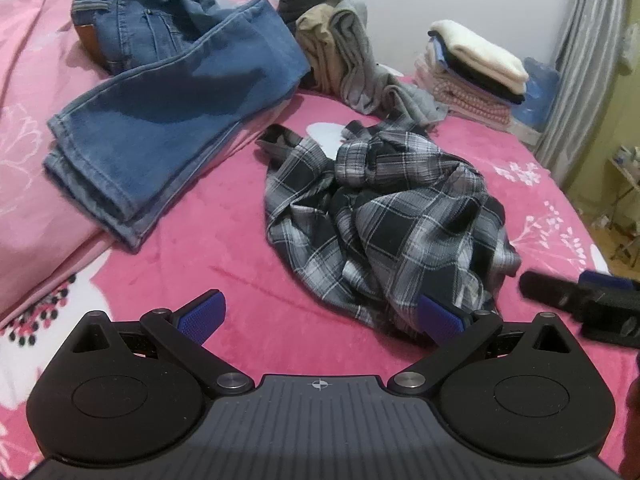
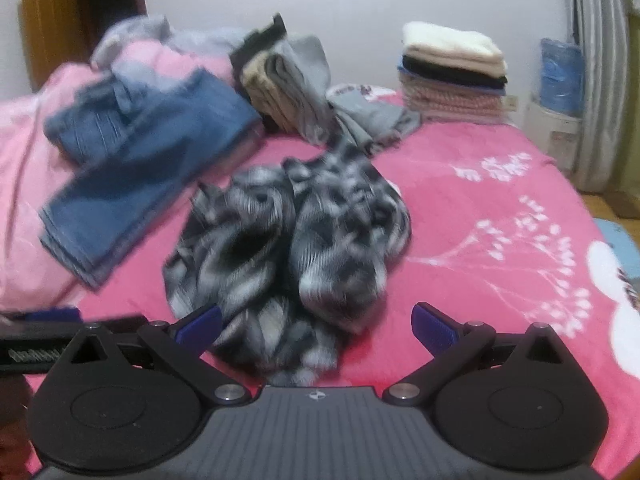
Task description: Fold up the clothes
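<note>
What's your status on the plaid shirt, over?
Left gripper open, right gripper open, both empty. Plaid shirt crumpled on the pink bedspread, unfolded. Jeans lie beside it, apart; nothing blocking.

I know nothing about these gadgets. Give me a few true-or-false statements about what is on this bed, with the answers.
1. The plaid shirt lies crumpled on the pink blanket. True.
2. The jeans hang from the left gripper. False: they lie on the bed, and that gripper is open and empty.
3. A folded stack sits at the far side by the wall. True.
4. The right gripper is clamped on the shirt. False: its jaws are open.
</note>
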### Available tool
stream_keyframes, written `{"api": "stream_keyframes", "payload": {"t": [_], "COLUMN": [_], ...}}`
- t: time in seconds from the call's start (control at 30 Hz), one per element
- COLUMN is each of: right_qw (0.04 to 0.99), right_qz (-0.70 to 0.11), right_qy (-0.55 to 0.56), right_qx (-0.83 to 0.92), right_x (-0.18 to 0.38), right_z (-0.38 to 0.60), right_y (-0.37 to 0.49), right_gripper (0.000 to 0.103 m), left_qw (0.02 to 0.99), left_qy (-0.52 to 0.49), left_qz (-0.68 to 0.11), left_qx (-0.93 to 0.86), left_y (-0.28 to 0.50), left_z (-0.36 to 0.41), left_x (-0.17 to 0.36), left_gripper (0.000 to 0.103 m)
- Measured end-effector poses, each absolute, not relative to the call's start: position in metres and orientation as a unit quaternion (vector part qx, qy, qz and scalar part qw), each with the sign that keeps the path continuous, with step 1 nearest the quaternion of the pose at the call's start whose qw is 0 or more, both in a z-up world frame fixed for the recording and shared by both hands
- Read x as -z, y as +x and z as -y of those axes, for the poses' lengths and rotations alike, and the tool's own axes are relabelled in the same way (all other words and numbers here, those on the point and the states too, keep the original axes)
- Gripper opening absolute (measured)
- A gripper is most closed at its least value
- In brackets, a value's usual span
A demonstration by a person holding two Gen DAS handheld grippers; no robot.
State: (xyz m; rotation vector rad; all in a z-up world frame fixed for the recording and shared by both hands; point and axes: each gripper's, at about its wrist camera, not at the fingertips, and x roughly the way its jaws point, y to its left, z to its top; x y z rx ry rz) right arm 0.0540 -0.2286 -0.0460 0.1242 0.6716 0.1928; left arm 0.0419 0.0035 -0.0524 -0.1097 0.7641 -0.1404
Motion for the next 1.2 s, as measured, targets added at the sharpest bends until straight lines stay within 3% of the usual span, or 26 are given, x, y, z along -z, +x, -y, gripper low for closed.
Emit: {"api": "stream_keyframes", "payload": {"t": [0.17, 0.37, 0.5, 0.67, 0.73, 0.8, 0.93, 1.03, 1.2], "right_qw": [0.937, 0.933, 0.933, 0.917, 0.912, 0.912, 0.917, 0.917, 0.906], "right_qz": [-0.314, -0.293, -0.269, -0.303, -0.330, -0.340, -0.339, -0.338, -0.353], "right_qy": [0.090, 0.097, 0.025, -0.036, -0.045, -0.026, 0.013, 0.038, 0.114], "right_qx": [-0.124, -0.183, -0.236, -0.257, -0.241, -0.228, -0.211, -0.208, -0.204], "right_x": [0.037, 0.029, 0.029, 0.050, 0.062, 0.068, 0.063, 0.054, 0.049], "right_z": [0.242, 0.233, 0.200, 0.171, 0.171, 0.182, 0.209, 0.230, 0.269], "right_y": [0.086, 0.126, 0.157, 0.194, 0.201, 0.200, 0.181, 0.158, 0.118], "right_gripper": [0.103, 0.103, 0.103, 0.096, 0.073, 0.061, 0.027, 0.012, 0.008], "left_qw": [0.927, 0.932, 0.935, 0.931, 0.930, 0.927, 0.924, 0.922, 0.923], "left_qy": [-0.049, -0.032, -0.018, -0.016, -0.017, -0.012, -0.005, -0.006, -0.016], "left_qz": [-0.366, -0.358, -0.349, -0.360, -0.363, -0.369, -0.375, -0.378, -0.372], "left_qx": [0.061, 0.051, 0.053, 0.059, 0.059, 0.064, 0.076, 0.083, 0.103], "left_y": [0.063, 0.086, 0.098, 0.104, 0.102, 0.100, 0.092, 0.087, 0.072], "left_z": [-0.005, -0.001, 0.008, 0.018, 0.019, 0.019, 0.021, 0.022, 0.020], "left_x": [0.065, 0.079, 0.089, 0.102, 0.106, 0.107, 0.106, 0.104, 0.096], "left_gripper": [0.102, 0.095, 0.078, 0.058, 0.056, 0.056, 0.055, 0.055, 0.059]}}
